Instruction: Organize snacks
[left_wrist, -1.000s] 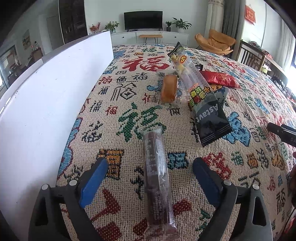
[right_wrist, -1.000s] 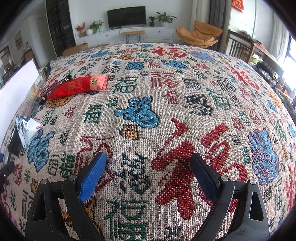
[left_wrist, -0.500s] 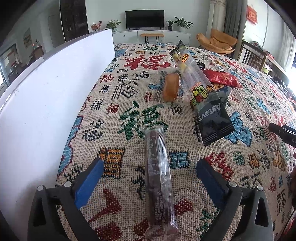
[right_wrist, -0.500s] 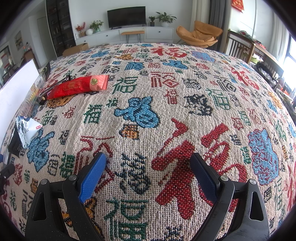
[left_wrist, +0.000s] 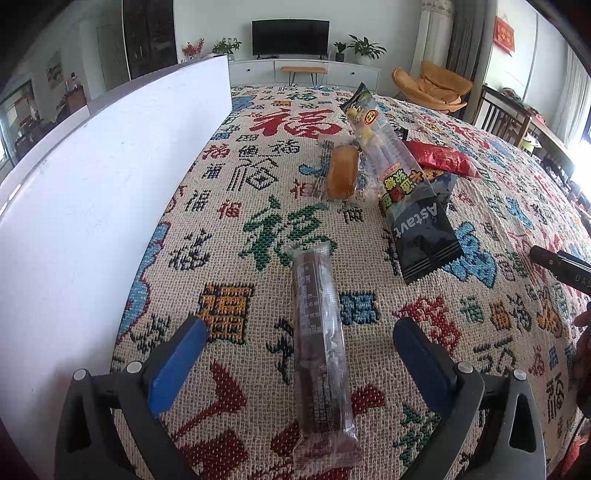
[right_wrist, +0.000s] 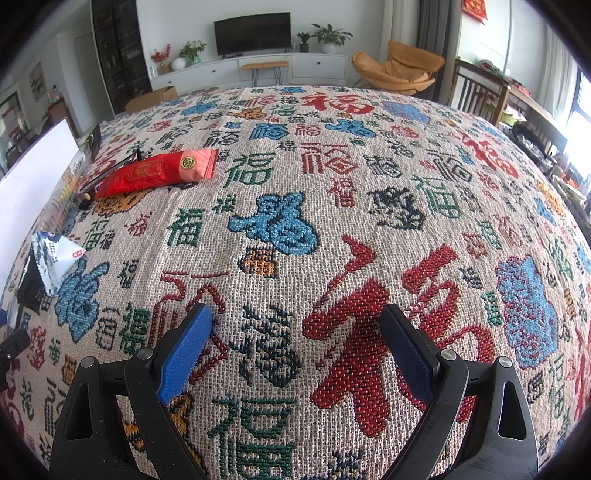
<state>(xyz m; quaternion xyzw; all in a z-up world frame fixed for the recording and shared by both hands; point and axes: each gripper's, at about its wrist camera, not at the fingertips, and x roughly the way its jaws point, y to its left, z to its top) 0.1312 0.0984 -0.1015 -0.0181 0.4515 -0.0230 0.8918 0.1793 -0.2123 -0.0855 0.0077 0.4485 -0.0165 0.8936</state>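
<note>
Left tool spread wide over patterned bench cloth, blue pads clear of any item. Brown bar in clear wrapper lying flat between the pads, untouched. Farther off: wrapped bun, black packet overlapped by long clear packet, red packet beyond. White panel upright along left.

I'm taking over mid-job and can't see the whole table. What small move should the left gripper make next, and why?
Probably ease the left gripper down over the brown snack bar until the pads straddle it, then close. The bar lies loose on the tablecloth between the wide-open fingers, untouched, with the white box just to its left. The right gripper is open over bare cloth.
</note>
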